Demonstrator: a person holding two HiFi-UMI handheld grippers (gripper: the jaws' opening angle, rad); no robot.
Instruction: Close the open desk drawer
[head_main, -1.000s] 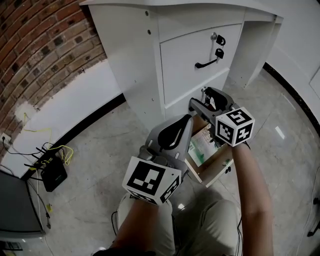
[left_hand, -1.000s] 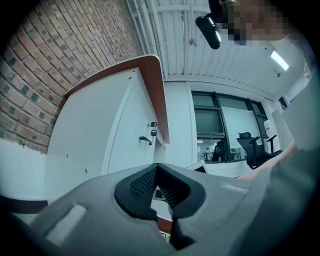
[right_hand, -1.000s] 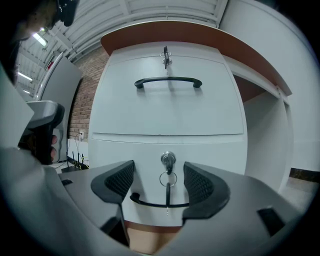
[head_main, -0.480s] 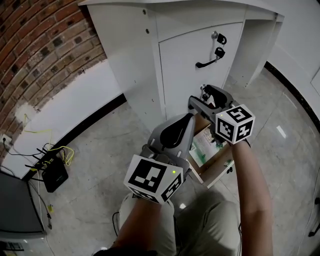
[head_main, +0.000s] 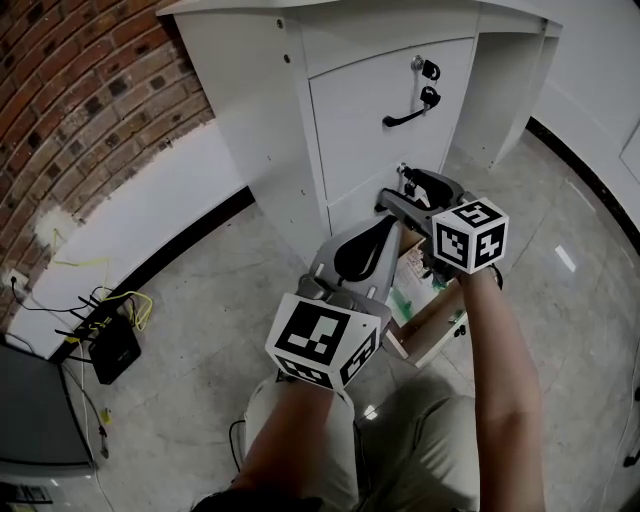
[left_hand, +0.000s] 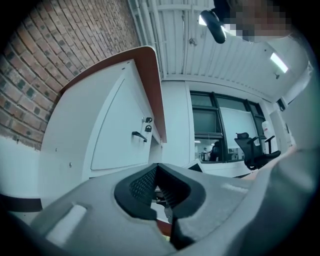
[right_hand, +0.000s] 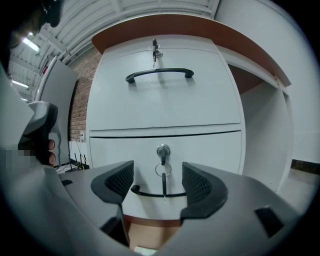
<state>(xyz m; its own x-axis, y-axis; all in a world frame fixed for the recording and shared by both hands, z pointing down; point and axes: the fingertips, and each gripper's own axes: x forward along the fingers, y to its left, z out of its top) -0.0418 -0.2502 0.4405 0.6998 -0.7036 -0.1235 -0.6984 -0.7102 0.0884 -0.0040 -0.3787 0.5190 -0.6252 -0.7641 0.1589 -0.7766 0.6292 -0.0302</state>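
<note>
- Head view: the white desk stands by the brick wall. Its open drawer juts out at the bottom toward your legs, with the wooden side showing and papers inside.
- Your left gripper hangs at the open drawer's left side. Your right gripper is just beside it, over the drawer's back end and close to the desk front.
- Above them the top drawer is closed, with a dark handle and a key in its lock.
- A black box with cables sits on the floor at the left.
- Left gripper view: your pads are pressed together at the tips and pinch nothing. The desk front rises at the left, and an office chair shows at the right.
- Right gripper view: your pads are spread and hold nothing.
- In the gap between them you see the closed middle drawer, its bar grip and a hanging key. You cannot tell whether the pads touch the grip.
- Below that, the open drawer's brown wooden inside runs toward you.
</note>
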